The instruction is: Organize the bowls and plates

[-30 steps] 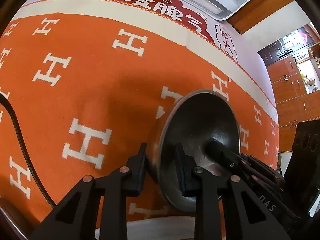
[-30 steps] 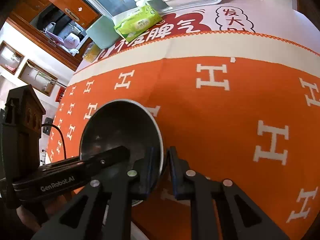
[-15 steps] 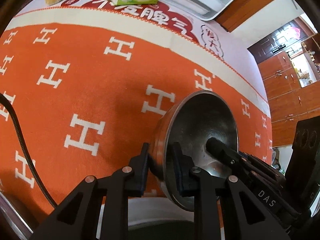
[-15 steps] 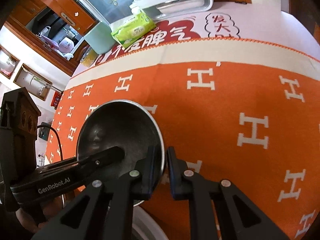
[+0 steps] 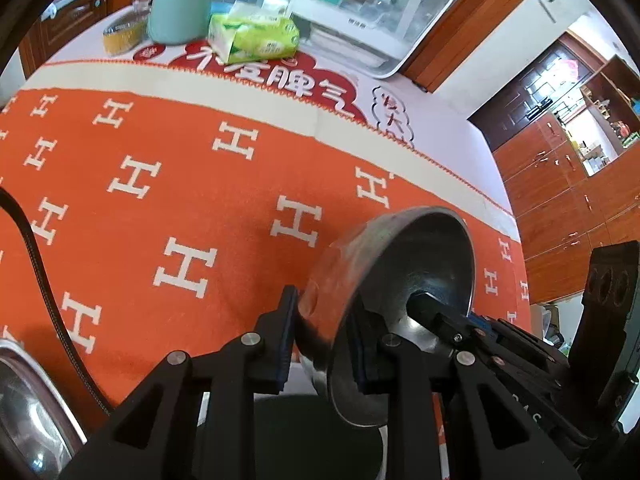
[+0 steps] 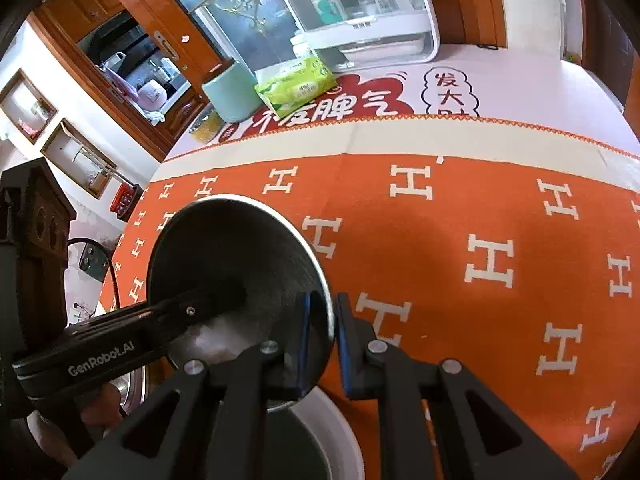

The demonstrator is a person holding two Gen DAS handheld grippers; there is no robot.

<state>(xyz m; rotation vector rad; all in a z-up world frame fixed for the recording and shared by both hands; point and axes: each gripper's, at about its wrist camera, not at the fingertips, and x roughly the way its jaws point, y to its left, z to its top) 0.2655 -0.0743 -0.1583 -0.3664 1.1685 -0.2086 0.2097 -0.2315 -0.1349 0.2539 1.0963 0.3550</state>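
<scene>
A steel bowl (image 5: 400, 280) hangs tilted above the orange tablecloth (image 5: 180, 208), held by both grippers on opposite sides of its rim. My left gripper (image 5: 322, 332) is shut on the near wall, one pad outside and one inside. In the right wrist view my right gripper (image 6: 324, 336) is shut on the bowl's (image 6: 232, 264) right rim, and the left gripper's finger (image 6: 168, 316) reaches into it from the left. Under the bowl sits a white-rimmed dish (image 6: 344, 428) with a dark inside. A second steel dish (image 5: 24, 400) lies at the lower left.
At the table's far edge stand a green tissue pack (image 5: 256, 36), a teal canister (image 5: 180, 8), a yellow-rimmed tin (image 5: 120, 36) and a white storage box (image 5: 372, 12). A black cable (image 5: 44, 280) crosses the cloth at left. Wooden cabinets (image 5: 568, 200) stand to the right.
Both grippers have risen with the steel bowl between them, away from the cloth. The white-rimmed dish beneath and the steel dish at lower left have come into view.
</scene>
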